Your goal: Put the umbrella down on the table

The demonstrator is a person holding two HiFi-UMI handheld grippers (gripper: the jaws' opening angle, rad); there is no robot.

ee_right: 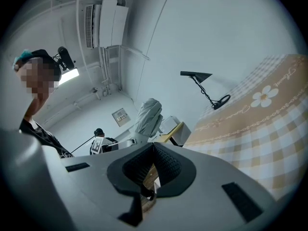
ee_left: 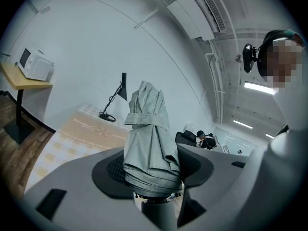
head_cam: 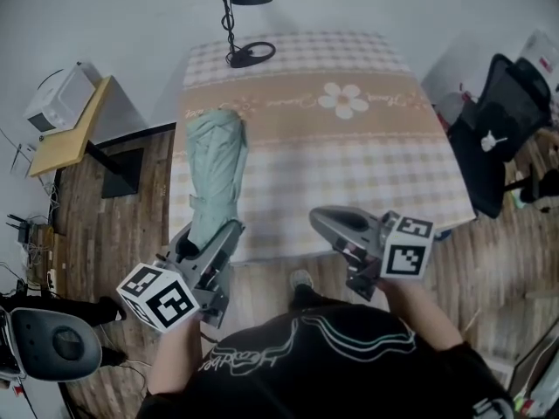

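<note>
A folded pale green umbrella (head_cam: 214, 160) sticks out from my left gripper (head_cam: 214, 234), which is shut on its lower end. It reaches over the left part of the table (head_cam: 349, 173), which has a checked cloth with a flower print. I cannot tell whether it touches the cloth. In the left gripper view the umbrella (ee_left: 149, 138) stands wedged between both pads of the left gripper (ee_left: 151, 177). My right gripper (head_cam: 327, 221) hovers at the table's near edge. In its own view the right gripper (ee_right: 153, 150) has its pads together with nothing between them, and the umbrella (ee_right: 148, 112) shows beyond.
A black desk lamp (head_cam: 249, 55) stands at the table's far edge. A microwave (head_cam: 57, 99) sits on a wooden side table (head_cam: 70, 138) at the left. A black office chair (head_cam: 507, 120) is at the right, and another chair (head_cam: 52, 343) at the lower left.
</note>
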